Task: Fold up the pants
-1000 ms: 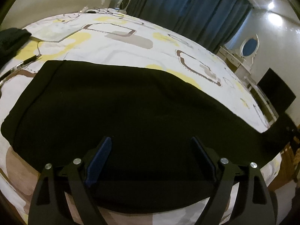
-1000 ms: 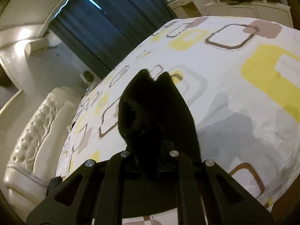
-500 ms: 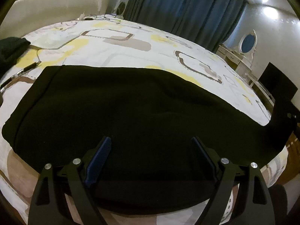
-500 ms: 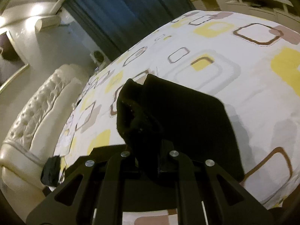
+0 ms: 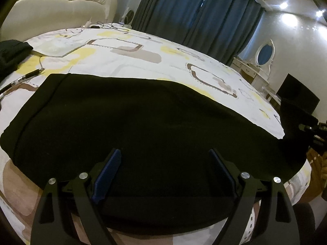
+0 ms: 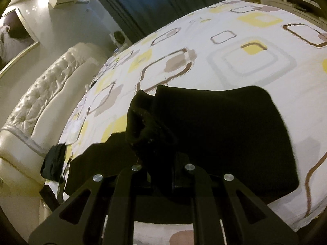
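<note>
Black pants (image 5: 143, 118) lie spread across the patterned bedspread (image 5: 143, 61), waistband end at the left. My left gripper (image 5: 164, 163) is open, its fingers (image 5: 108, 167) hovering over the near edge of the pants. My right gripper (image 6: 161, 163) is shut on a bunched end of the pants (image 6: 143, 122) and holds it lifted; the rest of that end (image 6: 224, 132) drapes to the right on the bed. In the left wrist view the lifted end rises at the far right (image 5: 292, 122).
A padded cream headboard (image 6: 40, 102) stands at the bed's left. A dark folded garment (image 5: 12, 51) and a pen (image 5: 30, 74) lie near it. Dark curtains (image 5: 194, 16) hang behind. A white dresser with oval mirror (image 5: 263, 55) stands right.
My right gripper has carried the held pants end up and toward the left, over the bed; more fabric now shows below it. The left gripper stays open over the near edge.
</note>
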`<state>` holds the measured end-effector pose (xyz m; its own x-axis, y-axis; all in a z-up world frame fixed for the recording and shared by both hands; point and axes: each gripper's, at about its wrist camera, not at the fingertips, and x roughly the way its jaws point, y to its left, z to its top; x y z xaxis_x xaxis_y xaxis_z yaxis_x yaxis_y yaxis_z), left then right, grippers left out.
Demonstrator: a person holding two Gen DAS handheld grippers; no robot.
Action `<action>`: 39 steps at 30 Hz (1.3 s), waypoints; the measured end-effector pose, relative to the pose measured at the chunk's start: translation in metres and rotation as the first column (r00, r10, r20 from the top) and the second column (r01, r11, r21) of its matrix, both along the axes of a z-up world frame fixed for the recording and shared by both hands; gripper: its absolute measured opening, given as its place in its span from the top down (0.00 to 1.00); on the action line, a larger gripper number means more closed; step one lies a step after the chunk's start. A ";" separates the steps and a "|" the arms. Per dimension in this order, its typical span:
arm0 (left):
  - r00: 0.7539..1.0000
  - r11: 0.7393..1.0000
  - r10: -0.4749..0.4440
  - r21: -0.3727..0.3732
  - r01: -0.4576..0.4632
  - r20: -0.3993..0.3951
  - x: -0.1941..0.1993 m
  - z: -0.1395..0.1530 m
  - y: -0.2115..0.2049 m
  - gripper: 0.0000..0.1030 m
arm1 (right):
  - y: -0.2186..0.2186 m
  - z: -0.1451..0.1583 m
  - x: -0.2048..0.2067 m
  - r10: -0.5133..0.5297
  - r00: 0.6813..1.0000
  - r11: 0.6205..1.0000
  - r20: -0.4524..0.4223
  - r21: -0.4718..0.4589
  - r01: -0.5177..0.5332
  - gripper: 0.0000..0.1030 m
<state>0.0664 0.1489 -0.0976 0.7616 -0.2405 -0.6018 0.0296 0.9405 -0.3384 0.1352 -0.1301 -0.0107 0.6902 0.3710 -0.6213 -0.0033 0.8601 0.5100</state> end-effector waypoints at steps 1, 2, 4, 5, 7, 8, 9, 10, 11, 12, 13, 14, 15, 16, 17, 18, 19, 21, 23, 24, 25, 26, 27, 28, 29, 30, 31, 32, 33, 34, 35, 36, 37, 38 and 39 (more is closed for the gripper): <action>1.000 1.000 -0.003 0.001 0.003 0.002 0.000 0.000 0.000 0.15 | 0.003 -0.002 0.001 0.005 1.000 1.000 -0.003 -0.002 -0.005 0.91; 1.000 1.000 -0.006 -0.003 0.006 0.004 0.000 -0.001 0.000 0.14 | 0.008 -0.004 0.001 0.013 1.000 1.000 -0.009 -0.008 -0.013 0.91; 1.000 1.000 -0.009 -0.012 0.009 0.008 0.000 -0.001 0.001 0.14 | 0.017 -0.008 0.003 0.026 0.999 0.999 -0.019 -0.019 -0.026 0.91; 1.000 1.000 -0.009 -0.017 0.009 0.010 -0.001 -0.001 0.002 0.14 | 0.019 -0.009 0.004 0.030 0.999 0.999 -0.023 -0.022 -0.031 0.91; 1.000 1.000 -0.010 -0.026 0.011 0.012 -0.001 -0.001 0.003 0.14 | 0.026 -0.012 0.005 0.040 0.999 0.999 -0.029 -0.029 -0.040 0.91; 1.000 1.000 -0.011 -0.029 0.012 0.013 -0.001 -0.001 0.003 0.14 | 0.030 -0.013 0.005 0.046 0.998 0.998 -0.032 -0.033 -0.047 0.91; 1.000 0.999 -0.011 -0.031 0.012 0.014 -0.002 -0.001 0.003 0.14 | 0.032 -0.014 0.006 0.051 0.998 0.998 -0.034 -0.037 -0.053 0.91; 1.000 0.999 -0.012 -0.033 0.012 0.014 -0.002 -0.001 0.003 0.14 | 0.037 -0.015 0.006 0.058 0.998 0.997 -0.036 -0.041 -0.060 0.91; 1.000 0.999 -0.012 -0.033 0.013 0.015 -0.003 0.000 0.003 0.14 | 0.040 -0.016 0.006 0.064 0.997 0.997 -0.036 -0.043 -0.065 0.91; 1.000 0.999 -0.012 -0.034 0.013 0.015 -0.003 0.000 0.003 0.14 | 0.042 -0.017 0.007 0.068 0.997 0.997 -0.037 -0.044 -0.070 0.91; 1.000 0.999 -0.012 -0.034 0.013 0.015 -0.003 0.000 0.003 0.14 | 0.046 -0.017 0.008 0.074 0.997 0.996 -0.038 -0.047 -0.076 0.91; 1.000 0.999 -0.012 -0.034 0.013 0.015 -0.003 0.000 0.003 0.14 | 0.050 -0.018 0.009 0.081 0.996 0.995 -0.039 -0.050 -0.082 0.91; 1.000 0.999 -0.012 -0.035 0.013 0.015 -0.003 0.000 0.003 0.14 | 0.054 -0.019 0.010 0.088 0.995 0.995 -0.041 -0.053 -0.090 0.91; 1.000 0.999 -0.012 -0.035 0.013 0.015 -0.003 0.000 0.002 0.14 | 0.056 -0.020 0.010 0.092 0.995 0.994 -0.042 -0.054 -0.094 0.91; 1.000 0.999 -0.012 -0.036 0.013 0.015 -0.003 0.000 0.002 0.14 | 0.060 -0.022 0.011 0.099 0.994 0.993 -0.046 -0.057 -0.102 0.91; 1.000 0.999 -0.012 -0.036 0.013 0.015 -0.003 0.000 0.002 0.14 | 0.062 -0.022 0.012 0.104 0.993 0.993 -0.048 -0.059 -0.107 0.91; 1.000 0.999 -0.012 -0.036 0.012 0.015 -0.003 0.000 0.002 0.14 | 0.066 -0.024 0.013 0.111 0.992 0.992 -0.052 -0.061 -0.114 0.91; 1.000 0.999 -0.012 -0.035 0.012 0.015 -0.003 0.000 0.002 0.14 | 0.070 -0.027 0.014 0.121 0.991 0.990 -0.059 -0.065 -0.125 0.91; 1.000 0.999 -0.012 -0.034 0.012 0.015 -0.003 0.000 0.002 0.14 | 0.075 -0.032 0.015 0.130 0.989 0.988 -0.068 -0.071 -0.135 0.91; 1.000 0.999 -0.012 -0.036 0.012 0.015 -0.003 -0.001 0.002 0.14 | 0.078 -0.034 0.015 0.133 0.988 0.988 -0.073 -0.074 -0.139 0.91; 1.000 0.999 -0.012 -0.037 0.012 0.015 -0.003 -0.001 0.002 0.14 | 0.080 -0.037 0.015 0.138 0.987 0.987 -0.079 -0.075 -0.144 0.91; 1.000 0.999 -0.012 -0.038 0.012 0.015 -0.003 -0.001 0.002 0.14 | 0.083 -0.040 0.015 0.141 0.986 0.986 -0.084 -0.076 -0.147 0.91; 1.000 0.999 -0.012 -0.039 0.012 0.016 -0.003 -0.001 0.002 0.14 | 0.084 -0.041 0.015 0.143 0.986 0.986 -0.087 -0.077 -0.150 0.91; 1.000 0.999 -0.012 -0.039 0.012 0.016 -0.003 -0.001 0.002 0.14 | 0.086 -0.044 0.015 0.146 0.985 0.985 -0.091 -0.080 -0.154 0.90; 1.000 0.999 -0.012 -0.038 0.012 0.016 -0.003 -0.001 0.002 0.14 | 0.088 -0.046 0.014 0.150 0.984 0.984 -0.094 -0.083 -0.158 0.90; 1.000 0.999 -0.012 -0.039 0.012 0.016 -0.003 -0.001 0.002 0.14 | 0.089 -0.047 0.015 0.152 0.984 0.983 -0.096 -0.085 -0.160 0.90; 1.000 0.999 -0.012 -0.039 0.012 0.016 -0.003 -0.001 0.002 0.14 | 0.091 -0.049 0.014 0.155 0.983 0.982 -0.099 -0.089 -0.164 0.90; 1.000 0.999 -0.012 -0.038 0.012 0.016 -0.003 -0.001 0.002 0.14 | 0.092 -0.050 0.014 0.158 0.982 0.982 -0.102 -0.092 -0.168 0.90; 1.000 0.999 -0.012 -0.039 0.012 0.016 -0.003 -0.001 0.002 0.14 | 0.092 -0.051 0.014 0.160 0.982 0.981 -0.104 -0.093 -0.170 0.90; 1.000 0.999 -0.012 -0.039 0.012 0.016 -0.003 -0.001 0.002 0.14 | 0.093 -0.052 0.014 0.163 0.981 0.980 -0.107 -0.096 -0.174 0.90; 1.000 0.999 -0.012 -0.039 0.012 0.016 -0.003 -0.001 0.002 0.14 | 0.094 -0.053 0.014 0.165 0.980 0.979 -0.110 -0.099 -0.176 0.90; 1.000 0.999 -0.012 -0.040 0.012 0.016 -0.003 -0.001 0.002 0.14 | 0.095 -0.055 0.013 0.167 0.980 0.979 -0.112 -0.100 -0.178 0.90; 1.000 0.999 -0.012 -0.039 0.012 0.016 -0.003 -0.001 0.002 0.14 | 0.095 -0.056 0.013 0.168 0.979 0.978 -0.114 -0.101 -0.180 0.90; 1.000 0.999 -0.012 -0.039 0.012 0.016 -0.003 -0.001 0.002 0.14 | 0.096 -0.057 0.013 0.170 0.979 0.978 -0.116 -0.102 -0.182 0.90; 1.000 0.999 -0.012 -0.039 0.012 0.016 -0.003 -0.001 0.002 0.14 | 0.096 -0.058 0.013 0.171 0.978 0.978 -0.117 -0.104 -0.183 0.90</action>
<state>0.0637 0.1512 -0.0989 0.7676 -0.2727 -0.5801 0.0464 0.9262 -0.3741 0.1479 -0.0342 -0.0682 0.5474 0.4039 -0.7330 -0.1112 0.9031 0.4147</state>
